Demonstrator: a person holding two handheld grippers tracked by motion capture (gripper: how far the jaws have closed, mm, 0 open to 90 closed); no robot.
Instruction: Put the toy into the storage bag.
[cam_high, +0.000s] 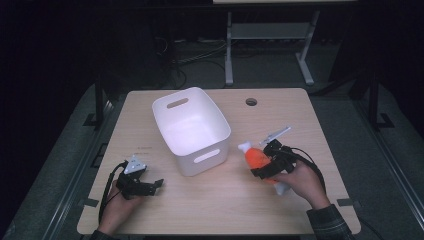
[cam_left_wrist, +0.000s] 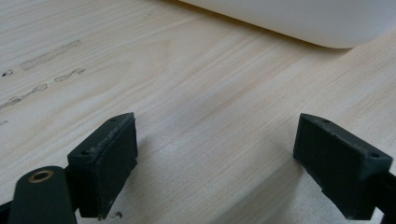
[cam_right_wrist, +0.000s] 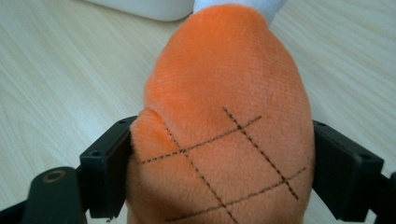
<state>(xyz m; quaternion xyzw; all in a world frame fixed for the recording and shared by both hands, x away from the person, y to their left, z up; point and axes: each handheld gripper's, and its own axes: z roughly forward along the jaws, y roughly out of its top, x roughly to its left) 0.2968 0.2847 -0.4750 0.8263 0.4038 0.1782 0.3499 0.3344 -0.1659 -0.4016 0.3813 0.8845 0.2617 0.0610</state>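
An orange plush toy (cam_high: 256, 157) with white ends and stitched cross lines is held above the table at the right, to the right of the white bin (cam_high: 210, 117). My right gripper (cam_high: 265, 165) is shut on it; in the right gripper view the orange plush toy (cam_right_wrist: 224, 126) bulges between both black pads (cam_right_wrist: 107, 172), its white tip pointing away. My left gripper (cam_high: 152, 185) rests at the table's front left, pointing toward the bin. Its jaws stand wide apart in the left gripper view, the left gripper (cam_left_wrist: 217, 163) holding nothing over bare wood.
The white bin stands near the table's middle, with slot handles, nothing inside it that I can see. Its rounded lower corner (cam_left_wrist: 299, 23) shows ahead of the left gripper. A round cable hole (cam_high: 251, 102) sits at the table's far edge. Table legs stand on the floor beyond.
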